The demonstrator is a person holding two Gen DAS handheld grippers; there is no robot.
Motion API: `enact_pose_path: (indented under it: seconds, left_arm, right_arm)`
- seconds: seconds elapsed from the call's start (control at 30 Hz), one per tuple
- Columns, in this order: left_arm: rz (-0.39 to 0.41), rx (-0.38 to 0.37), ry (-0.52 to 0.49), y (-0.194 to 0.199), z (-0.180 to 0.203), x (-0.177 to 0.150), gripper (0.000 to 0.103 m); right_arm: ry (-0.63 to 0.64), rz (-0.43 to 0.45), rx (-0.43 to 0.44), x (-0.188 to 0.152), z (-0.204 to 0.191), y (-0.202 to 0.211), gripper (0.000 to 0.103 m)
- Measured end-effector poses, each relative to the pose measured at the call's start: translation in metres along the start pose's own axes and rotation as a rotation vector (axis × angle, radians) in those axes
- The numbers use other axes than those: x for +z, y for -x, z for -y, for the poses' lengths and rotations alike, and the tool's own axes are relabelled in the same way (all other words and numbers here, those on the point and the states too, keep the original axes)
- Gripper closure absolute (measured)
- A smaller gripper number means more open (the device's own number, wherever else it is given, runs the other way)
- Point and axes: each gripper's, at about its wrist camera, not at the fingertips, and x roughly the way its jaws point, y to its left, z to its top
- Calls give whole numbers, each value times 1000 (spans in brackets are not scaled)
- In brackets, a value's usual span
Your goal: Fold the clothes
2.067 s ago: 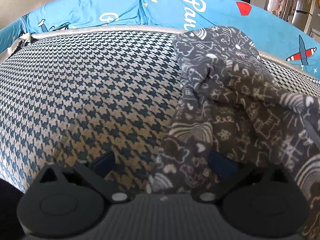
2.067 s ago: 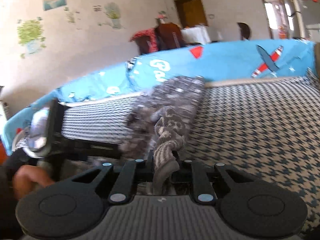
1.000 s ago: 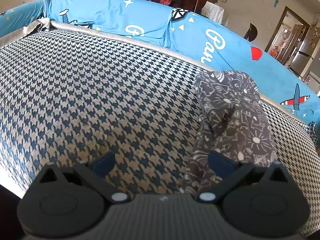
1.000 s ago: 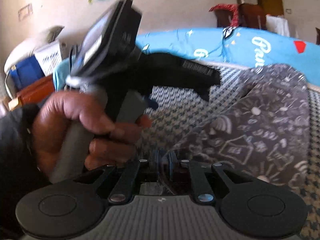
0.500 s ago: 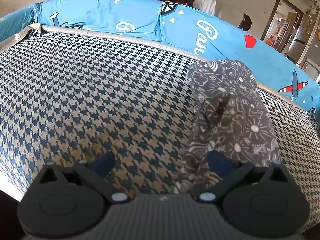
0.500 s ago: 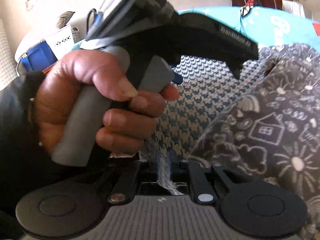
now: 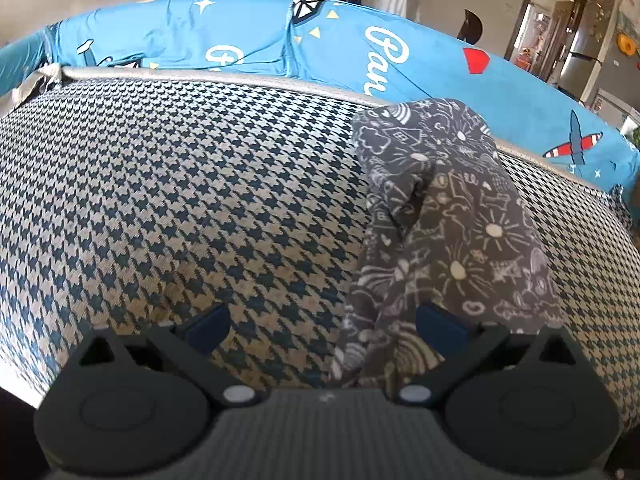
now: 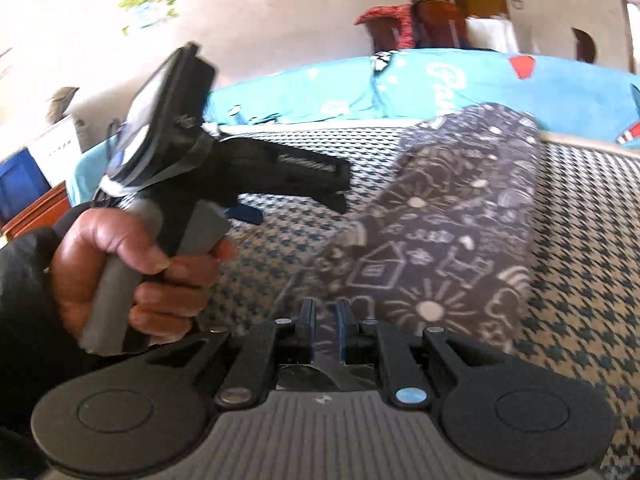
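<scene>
On a bed covered by a houndstooth blanket [image 7: 180, 184], a dark grey garment [image 7: 448, 216] printed with white doodles of suns, houses and clouds lies in a long, narrow strip, running from near the front edge toward a blue cartoon-print sheet [image 7: 240, 40] at the far side. In the left wrist view, the left gripper [image 7: 320, 326] hovers at the garment's near end with its fingers wide apart; one blue pad sits over bare blanket, the other over the cloth, and neither appears to pinch anything. In the right wrist view, the right gripper [image 8: 323, 332] has its fingers close together, and a thin edge of the garment [image 8: 448, 240] seems to run between them, so it looks clamped on the cloth, though motion blur makes this uncertain. The same view shows a person's hand [image 8: 132, 264] wrapped round the handle of the left gripper [image 8: 280, 180], just left of the garment. The garment looks already narrowed lengthwise, with a loose ridge still standing along its left side. The step in hand seems to be settling or regripping the near end. A further fold would call for both grippers to pinch the near corners and carry them toward the far end, keeping the layers aligned.
</scene>
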Motion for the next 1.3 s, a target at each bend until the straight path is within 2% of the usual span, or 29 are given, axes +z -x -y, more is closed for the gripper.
enact_pose_path:
  seconds: [0.07,0.23,0.33,0.5,0.63,0.77,0.9,1.1,1.23,1.3]
  left_arm:
    - [1,1,-14,0,3,0,0]
    - [-14,-1,-26,-4,7,-2,0]
    - [-19,2,-42,-6,9,-4,0]
    - [-33,5,-71,-11,14,-7,0]
    - [-50,64,-111,-20,21,-11,0]
    - [-77,90,-81,-31,15,-11,0]
    - [-92,90,-24,-35,5,-10,0]
    - [-96,103,3,-37,-1,-12,0]
    - [-97,109,12,-38,-1,-12,0]
    - [-95,114,9,-39,-1,-12,0]
  right_arm:
    - [-16,-4,-24,-1,1,-3,91]
    - [-64,-64,27,-11,3,-13,91]
    - [-43,-122,52,-22,-3,-33,87]
    - [-54,-152,72,-29,-1,-47,88]
    - [-55,-154,82,-30,0,-44,88]
    - [-34,-162,79,-30,-4,-32,87]
    - [-40,-128,52,-27,1,-12,82]
    - [-100,-27,-33,-20,13,30,72]
    - [-168,26,-143,-21,30,50,63]
    - [-200,25,-177,-25,40,55,61]
